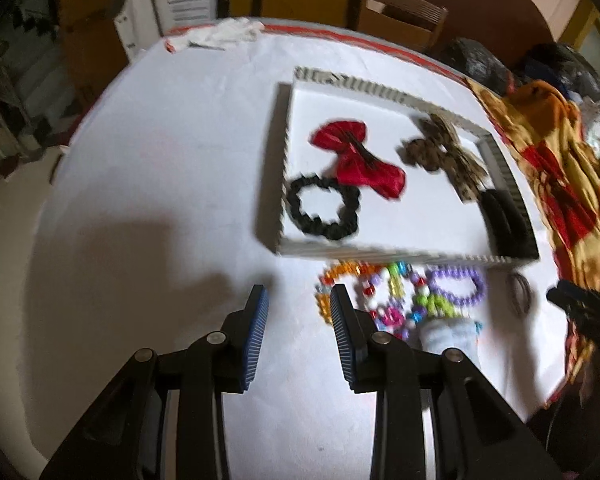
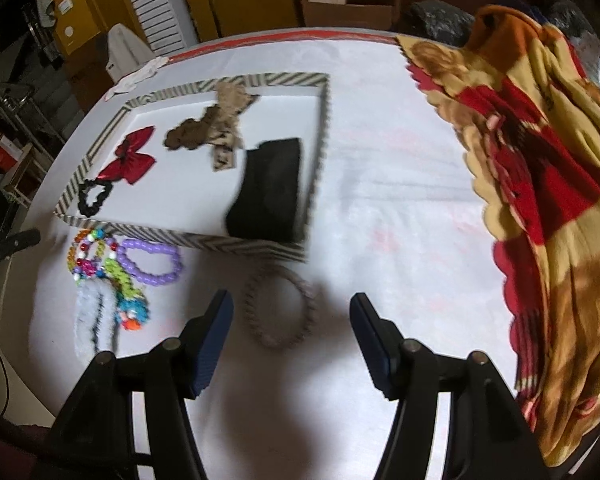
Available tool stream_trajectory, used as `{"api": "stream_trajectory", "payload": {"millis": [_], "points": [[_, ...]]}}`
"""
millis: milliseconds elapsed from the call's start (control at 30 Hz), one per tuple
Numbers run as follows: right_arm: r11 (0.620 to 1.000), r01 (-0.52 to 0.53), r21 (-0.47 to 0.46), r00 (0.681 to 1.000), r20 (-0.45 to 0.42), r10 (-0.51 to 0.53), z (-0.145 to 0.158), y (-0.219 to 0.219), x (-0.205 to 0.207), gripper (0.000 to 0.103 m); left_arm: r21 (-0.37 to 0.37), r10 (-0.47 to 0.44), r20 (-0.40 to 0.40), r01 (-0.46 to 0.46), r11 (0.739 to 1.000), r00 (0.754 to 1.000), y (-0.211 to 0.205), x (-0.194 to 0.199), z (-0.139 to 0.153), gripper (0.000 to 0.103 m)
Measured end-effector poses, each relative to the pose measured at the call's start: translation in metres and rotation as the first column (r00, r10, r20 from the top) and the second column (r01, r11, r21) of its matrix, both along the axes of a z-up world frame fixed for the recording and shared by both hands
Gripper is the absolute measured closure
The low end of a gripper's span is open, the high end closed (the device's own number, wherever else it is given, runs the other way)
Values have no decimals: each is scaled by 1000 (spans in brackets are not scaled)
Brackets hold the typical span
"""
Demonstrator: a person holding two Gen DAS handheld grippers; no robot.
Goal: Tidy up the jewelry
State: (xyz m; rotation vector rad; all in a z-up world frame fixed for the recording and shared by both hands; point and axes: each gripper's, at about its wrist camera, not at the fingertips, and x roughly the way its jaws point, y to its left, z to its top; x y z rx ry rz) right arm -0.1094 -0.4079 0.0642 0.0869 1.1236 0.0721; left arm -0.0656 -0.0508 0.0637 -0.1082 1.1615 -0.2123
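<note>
Right gripper (image 2: 291, 334) jaws apart over brown bracelet (image 2: 278, 306), tray (image 2: 204, 236) nr

glossy satin red bow (image 1: 358, 160), shiny plastic bead bracelets (image 1: 456, 286), matt white cloth table cover (image 2: 400, 200), ribbed fingers (image 1: 258, 336)

Light: dim room, white worktop (image 1: 160, 152) brightly lit.
Shadows: soft, dark, under the fingers.
Sharpness: motion blur throughout.
Edges: fisheye bending, black corners.
</note>
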Motion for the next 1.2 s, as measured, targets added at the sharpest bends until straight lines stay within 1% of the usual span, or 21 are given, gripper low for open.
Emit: {"api": "stream_trajectory", "payload": {"millis": [100,167,200,367,600,733,767,833,867,933,967,1033,1133,1200], "points": [[1000,29,7,999,-21,-29,-6,-16,-4,39,-43,-21,-47,19,999,999,1,-2,-10,96],[999,46,13,998,-41,-45,-12,-25,-7,39,-90,-24,-77,17,996,997,2,-3,-16,96],[999,50,17,998,-44,-49,-13,-29,-8,39,-102,-23,-83,14,995,996,1,-3,-18,96],[998,49,33,997,-56,-47,-18,-32,-10,39,-117,-23,-86,13,993,996,-6,-2,-19,96],[999,-4,32,999,-52,6,-28,-19,-1,40,-124,-38,-93,26,992,995,-17,3,-19,96],[999,-21,38,998,-58,23,-35,-11,7,52,-135,-55,-93,42,990,994,-25,4,-18,96],[999,-27,27,998,-59,28,-37,-9,9,53,-137,-64,-93,51,989,994,-29,4,-17,96],[999,-38,0,997,-67,38,-43,-4,12,61,-135,-77,-93,64,989,993,-35,5,-18,96],[999,-43,-17,998,-47,42,-42,-3,12,64,-136,-82,-94,69,988,992,-38,5,-18,96],[997,-52,-54,998,-40,50,-43,-1,14,84,-141,-93,-95,79,987,991,-45,7,-19,96],[995,-55,-78,998,-42,52,-44,0,15,87,-138,-99,-94,85,987,991,-49,7,-20,96],[995,-59,-81,998,-40,56,-44,-1,16,90,-122,-109,-91,98,988,990,-55,10,-22,96],[996,-62,-70,998,-38,59,-43,-3,17,92,-87,-114,-97,106,991,989,-63,14,-27,96],[996,-62,-64,998,-35,60,-43,-4,16,92,-64,-110,-117,103,993,987,-66,19,-34,96]]}}
